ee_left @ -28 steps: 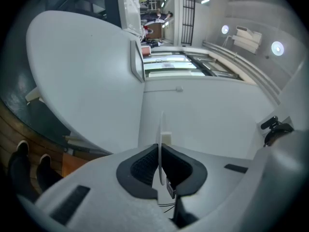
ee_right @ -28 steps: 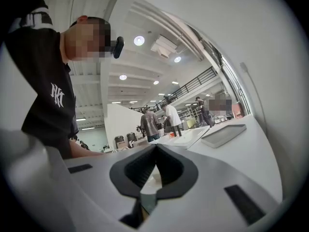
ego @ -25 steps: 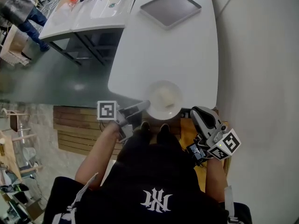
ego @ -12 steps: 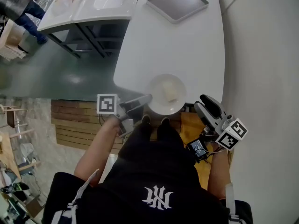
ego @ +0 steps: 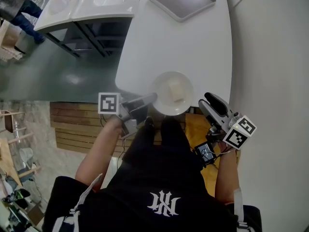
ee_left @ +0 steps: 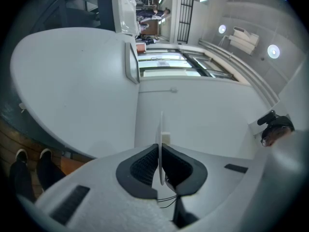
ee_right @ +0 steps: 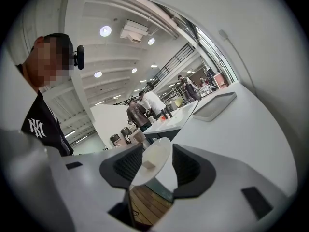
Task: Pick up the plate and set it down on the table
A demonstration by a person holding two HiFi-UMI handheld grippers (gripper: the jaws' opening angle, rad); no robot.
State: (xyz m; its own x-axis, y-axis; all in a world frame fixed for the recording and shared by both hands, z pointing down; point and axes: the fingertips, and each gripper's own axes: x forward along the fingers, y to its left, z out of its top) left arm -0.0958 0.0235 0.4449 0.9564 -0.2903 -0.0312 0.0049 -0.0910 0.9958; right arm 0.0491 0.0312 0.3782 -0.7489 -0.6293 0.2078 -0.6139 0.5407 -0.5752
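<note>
Left claw (ego: 150,98) is pinching the rim of the round white plate (ego: 172,93) at lower centre of the head view, over the near edge of the white table (ego: 193,42). Right claw (ego: 208,101) is opening, its pads off the plate. I'd say it's picked up, and setting it down and letting go are left.

We are looking at the round white plate (ego: 165,96) just below the frame's centre: it is lying level, carrying a small pale block (ego: 176,92) and overhanging the white table's (ego: 193,47) near edge.

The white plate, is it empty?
No, a small pale block lies on the plate.
</note>
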